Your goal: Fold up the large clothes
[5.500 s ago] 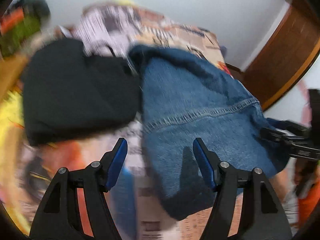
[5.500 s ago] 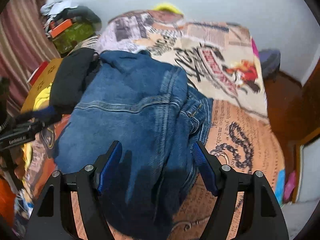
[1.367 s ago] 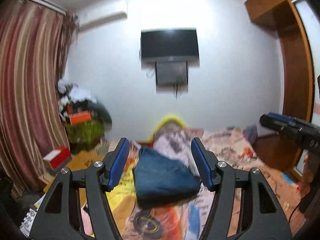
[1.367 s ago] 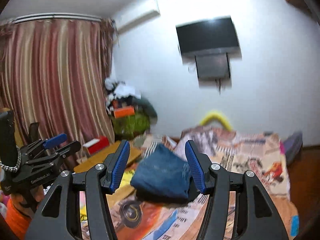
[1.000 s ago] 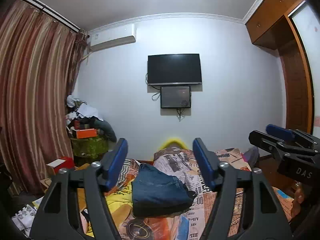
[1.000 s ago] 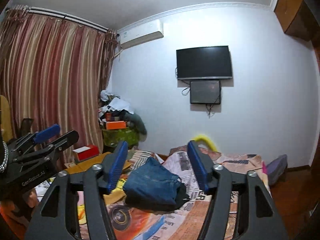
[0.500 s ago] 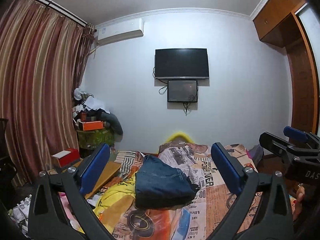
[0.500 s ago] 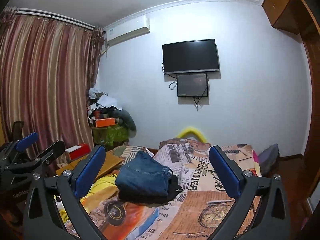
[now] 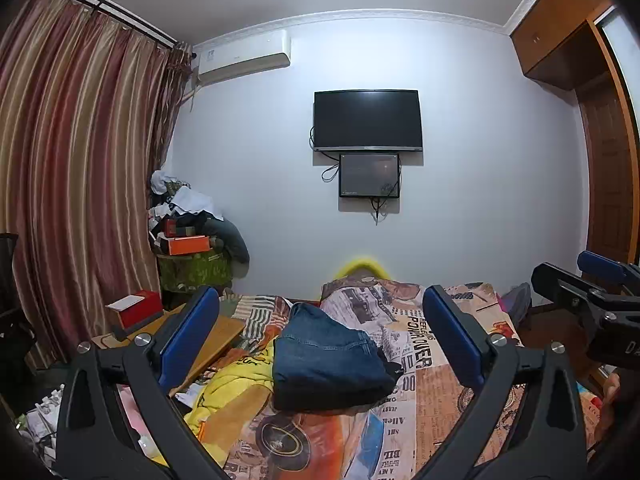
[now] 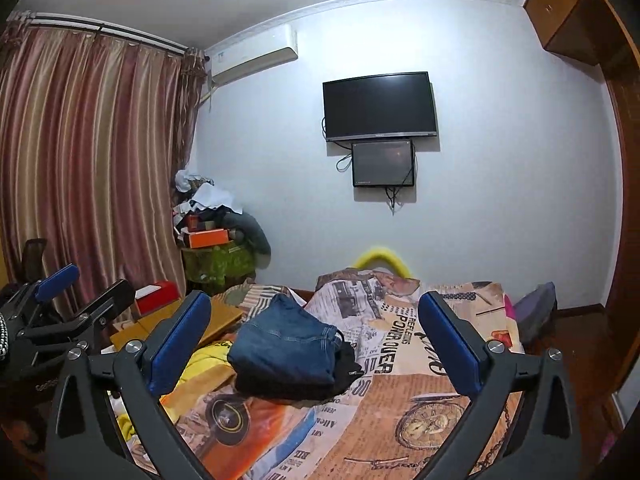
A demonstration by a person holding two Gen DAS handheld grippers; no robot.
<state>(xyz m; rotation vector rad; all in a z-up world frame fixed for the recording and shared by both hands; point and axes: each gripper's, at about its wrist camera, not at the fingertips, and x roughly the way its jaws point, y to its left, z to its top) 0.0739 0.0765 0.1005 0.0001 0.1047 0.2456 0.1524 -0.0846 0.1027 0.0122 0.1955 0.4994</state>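
Both of my tools have backed well away from the bed (image 9: 440,384) since the earlier frames, jaws spread wide and empty: left gripper (image 9: 320,336), right gripper (image 10: 314,332). Folded denim garment (image 9: 324,356) rests on a black one (image 10: 348,368). That fold looks finished; next I'd fetch the yellow garment (image 9: 232,388).
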